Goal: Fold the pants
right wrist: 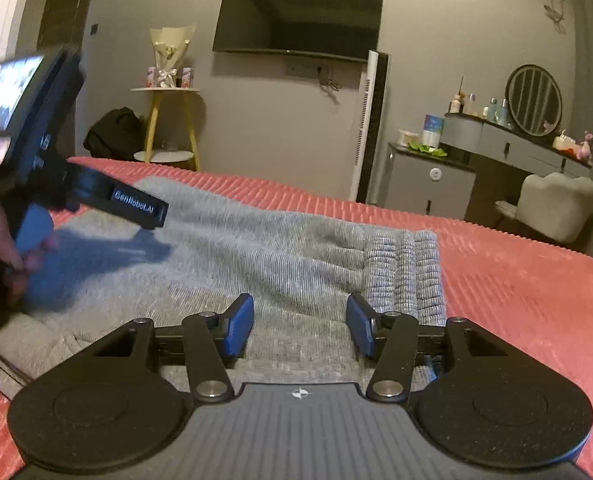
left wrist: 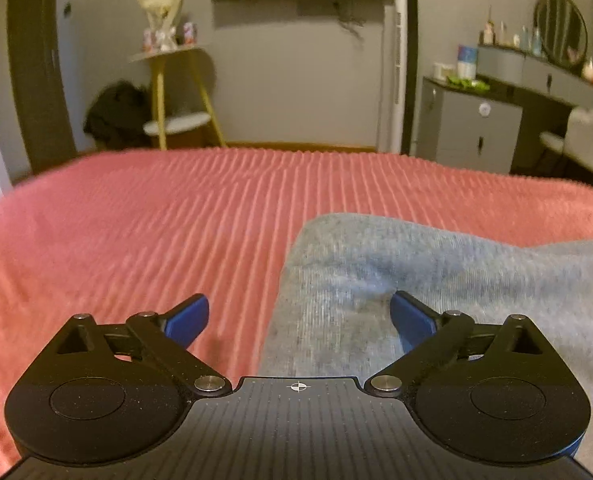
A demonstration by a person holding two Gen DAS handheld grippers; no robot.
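Grey knit pants (right wrist: 280,256) lie on a pink ribbed bedspread (right wrist: 516,288), with a ribbed band (right wrist: 408,268) at their right end. In the left wrist view the pants (left wrist: 396,280) fill the lower right. My left gripper (left wrist: 299,316) is open and empty, low over the pants' left edge; its right fingertip (left wrist: 406,312) is over the cloth and its left over the bedspread (left wrist: 136,232). It also shows in the right wrist view (right wrist: 136,208), held by a hand over the pants. My right gripper (right wrist: 299,326) is open and empty, just above the pants near the band.
Beyond the bed's far edge stand a yellow-legged side table (right wrist: 168,128) with a bouquet, a black bag (right wrist: 116,132), a white tower fan (right wrist: 370,128), a grey dresser (right wrist: 436,176) with a round mirror, and a white chair (right wrist: 556,204). A TV (right wrist: 296,16) hangs on the wall.
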